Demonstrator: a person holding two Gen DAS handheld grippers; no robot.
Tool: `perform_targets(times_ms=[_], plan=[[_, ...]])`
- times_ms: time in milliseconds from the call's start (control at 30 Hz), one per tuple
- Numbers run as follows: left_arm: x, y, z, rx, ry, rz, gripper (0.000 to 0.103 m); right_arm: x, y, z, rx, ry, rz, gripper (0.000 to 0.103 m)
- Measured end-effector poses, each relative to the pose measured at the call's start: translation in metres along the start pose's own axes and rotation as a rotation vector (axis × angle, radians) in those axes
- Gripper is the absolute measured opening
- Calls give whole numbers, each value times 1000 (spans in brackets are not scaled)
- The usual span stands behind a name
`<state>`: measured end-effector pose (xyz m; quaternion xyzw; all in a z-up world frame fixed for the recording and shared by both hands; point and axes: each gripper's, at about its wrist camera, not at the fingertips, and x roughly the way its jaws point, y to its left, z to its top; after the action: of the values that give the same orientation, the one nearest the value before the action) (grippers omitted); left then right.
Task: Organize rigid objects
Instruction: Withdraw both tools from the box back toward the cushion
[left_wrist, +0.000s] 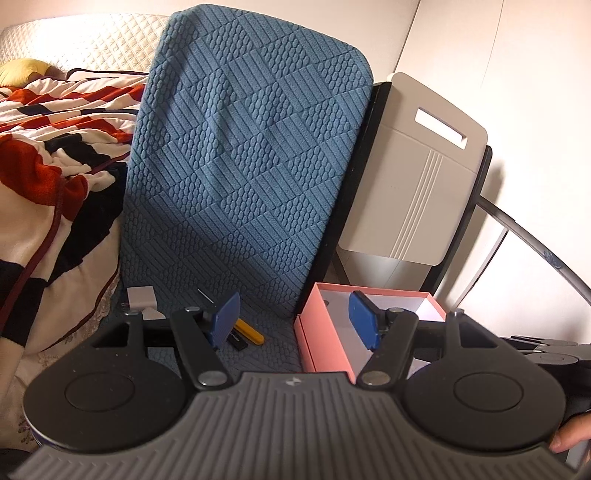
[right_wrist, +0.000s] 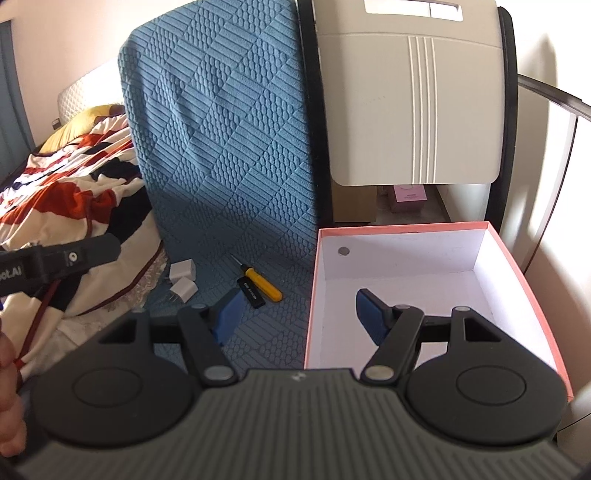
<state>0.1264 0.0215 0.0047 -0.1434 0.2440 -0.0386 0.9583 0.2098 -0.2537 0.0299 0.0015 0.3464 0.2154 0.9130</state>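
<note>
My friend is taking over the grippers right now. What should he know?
Left gripper: open, nothing between the pads.
Right gripper: open, holding nothing.
Pink box: open on the blue seat cover, on the right; only a small round coin-like piece inside.
Still out on the cover: yellow screwdriver, black USB stick, two white chargers.
Done: seemingly just that round piece.
Left: probably those four things go into the box.
</note>
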Motion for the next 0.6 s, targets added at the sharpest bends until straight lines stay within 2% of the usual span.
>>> perform_targets(times_ms=[467,600], plan=[[-12,78,-16,-65,-8,71,73,31,62,-19,-44,36,36,69],[-8,94,-26,-92,4,68,73,42,73,-27,-56,57,36,69]])
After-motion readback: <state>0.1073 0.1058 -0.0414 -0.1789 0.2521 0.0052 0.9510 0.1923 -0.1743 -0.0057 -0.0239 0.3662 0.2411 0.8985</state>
